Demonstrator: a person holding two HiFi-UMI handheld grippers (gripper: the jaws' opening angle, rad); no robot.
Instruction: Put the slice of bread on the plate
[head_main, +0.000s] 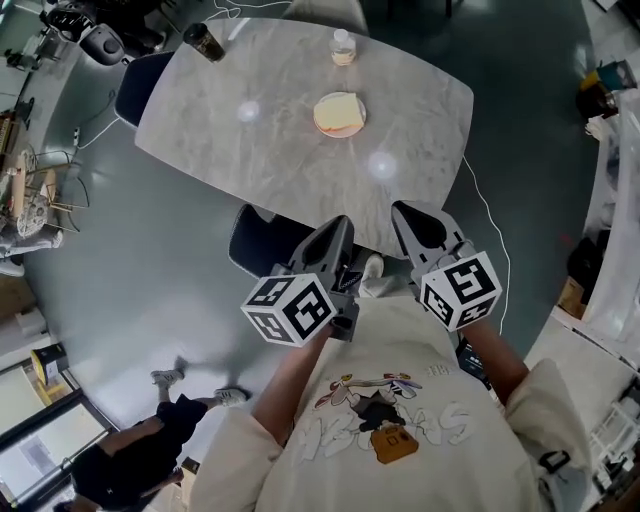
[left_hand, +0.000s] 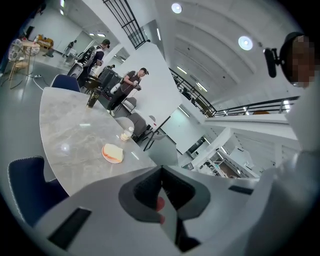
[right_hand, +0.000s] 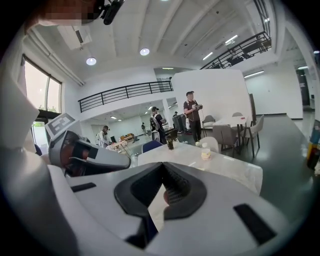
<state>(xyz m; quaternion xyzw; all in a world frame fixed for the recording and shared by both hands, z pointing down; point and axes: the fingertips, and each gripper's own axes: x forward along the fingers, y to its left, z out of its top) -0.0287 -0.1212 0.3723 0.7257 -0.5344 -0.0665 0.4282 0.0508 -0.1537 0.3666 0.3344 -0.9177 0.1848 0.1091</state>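
The slice of bread (head_main: 337, 112) lies on a small orange-rimmed plate (head_main: 354, 124) at the far middle of the grey marble table (head_main: 260, 140). In the left gripper view the bread (left_hand: 113, 152) on its plate (left_hand: 105, 154) sits well beyond the jaws. My left gripper (head_main: 342, 224) and right gripper (head_main: 402, 210) are held side by side close to the person's chest, short of the table's near edge. Both are shut with nothing between their pads, as the left gripper (left_hand: 161, 168) and right gripper (right_hand: 162, 164) show in their own views. The right gripper's jaws hide the bread.
A small bottle (head_main: 343, 47) and a dark cup (head_main: 204, 41) stand at the table's far edge. Blue chairs sit at the far left (head_main: 140, 85) and just under the near edge (head_main: 262, 240). A white cable (head_main: 490, 215) runs over the floor. People (left_hand: 131, 85) stand far beyond.
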